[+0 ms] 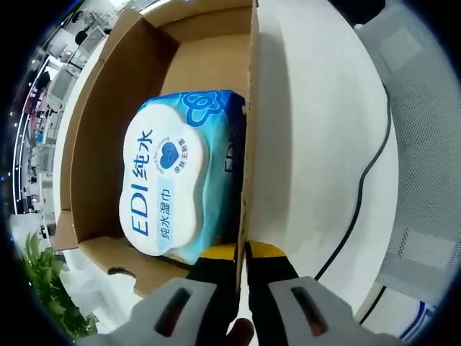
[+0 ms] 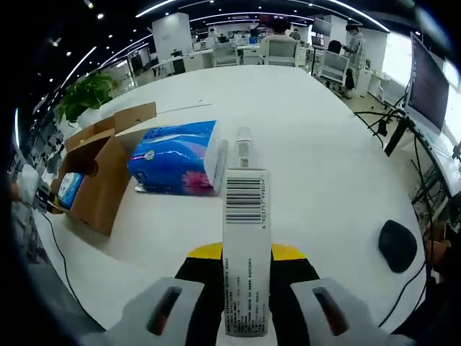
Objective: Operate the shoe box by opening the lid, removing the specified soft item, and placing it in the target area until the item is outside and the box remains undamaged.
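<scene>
In the left gripper view the shoe box (image 1: 108,101) lies open, its side wall pinched by the left claw (image 1: 243,254), a wipes pack (image 1: 176,176) left inside. In the right gripper view the right claw (image 2: 245,254) is clamped on a slim barcoded carton (image 2: 245,238), seemingly already out over the worktop (image 2: 317,144), beside a blue tissue pack (image 2: 176,167).

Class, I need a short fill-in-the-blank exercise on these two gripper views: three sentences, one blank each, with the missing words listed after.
1. The left gripper is clamped on the cardboard box's ____.
2. Inside the cardboard box lies a pack of ____ wipes.
3. The right gripper holds a white carton printed with a ____.

Missing words: wall; wet; barcode
</scene>
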